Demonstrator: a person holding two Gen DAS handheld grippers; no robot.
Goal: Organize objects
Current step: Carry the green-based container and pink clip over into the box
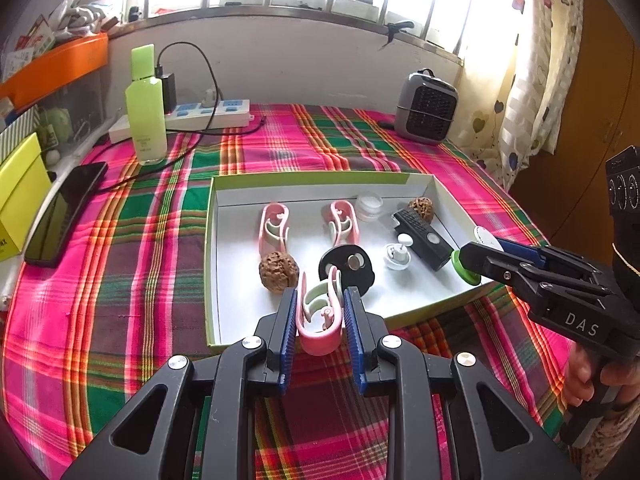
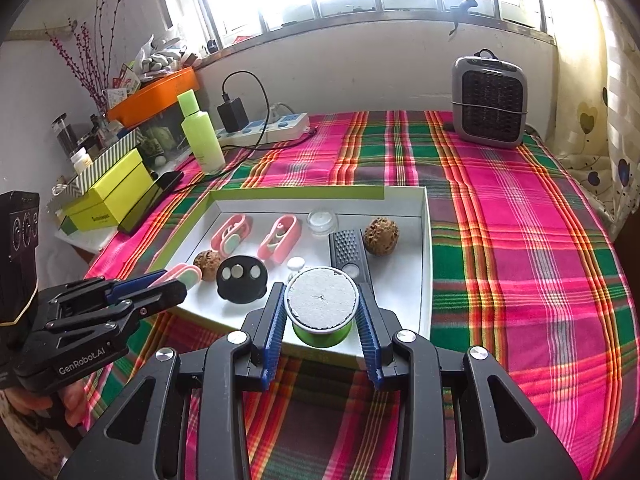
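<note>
Pink clip (image 1: 320, 320) is clamped between the blue pads of the left claw (image 1: 320, 314), held over the near rim of the white tray (image 1: 224, 216). Right claw (image 2: 322, 316) is clamped on a green-walled round tub (image 2: 322, 307) with a grey-white top, also over the tray's near edge, toward its right end.

Outward from the left claw: just ahead, a walnut (image 1: 279, 271) to its left and a black disc (image 1: 347, 267) with round inserts to its right, both inside the tray. Further ahead two more pink clips (image 1: 273, 227) are laid side by side near the far wall. To the right of those, a small clear jar (image 1: 369, 205), a second walnut (image 1: 421, 209), a black rectangular device (image 1: 421, 237) and a small white piece (image 1: 397, 257) are seen.

Beyond the tray: plaid cloth (image 1: 140, 240) on the worktop, a green bottle (image 1: 146, 112) and power strip (image 1: 208, 114) far left, a phone (image 1: 64, 216) at left, a small heater (image 1: 426, 108) far right.

Step judged: both items are in transport, about to be placed; neither is set down yet.

Next move, judged: pink clip is best carried forward-left to the free floor beside the other two clips, so like is grouped with like, then lowered until it rests before the claw is parted. Walnut and black disc sit close on either side of the path, so a lifted pass over them is called for. Tub needs free floor too; the space just ahead of the right claw is crowded by the device and white piece, so a spot near the right wall looks safer.
</note>
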